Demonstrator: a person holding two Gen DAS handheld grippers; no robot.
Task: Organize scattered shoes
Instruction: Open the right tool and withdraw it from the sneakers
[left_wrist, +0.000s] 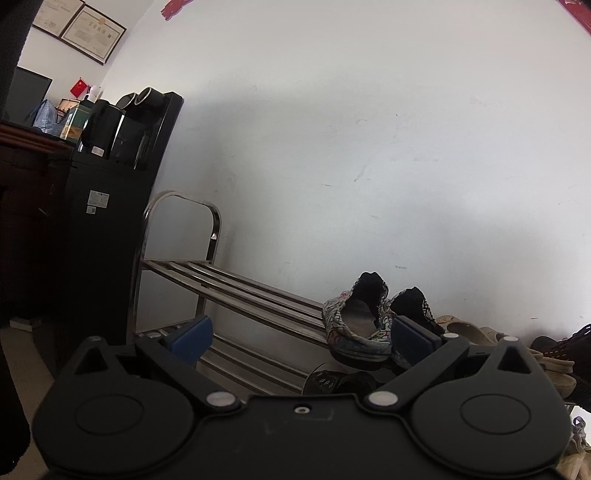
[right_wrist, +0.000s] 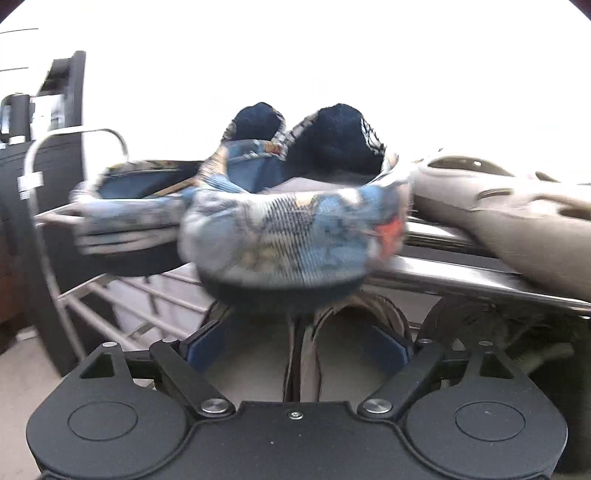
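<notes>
While both grippers are facing the steel rack (left_wrist: 236, 291), I am seeing the left gripper (left_wrist: 301, 338) with its jaws standing wide apart and nothing between them. In the left wrist view the patterned shoes (left_wrist: 364, 319) are sitting on the rack's top tier at lower right of the frame, heels toward me, with a beige shoe (left_wrist: 476, 332) just beside them on the right and a dark shoe (left_wrist: 332, 382) lying on the tier below. A black cabinet (left_wrist: 107, 240) is standing against the rack's left end, with a desk (left_wrist: 22, 133) beyond it at upper left.

In the right wrist view, which is blurring, the right gripper (right_wrist: 297, 349) is sitting low in the frame with its jaws spread and empty. The nearer patterned shoe (right_wrist: 291, 229) is resting on the top tier at centre frame, above the blue pads (right_wrist: 388, 349), clear of them. Its mate (right_wrist: 129, 218) is lying beside it to the left, and the beige shoe (right_wrist: 517, 210) to the right.
</notes>
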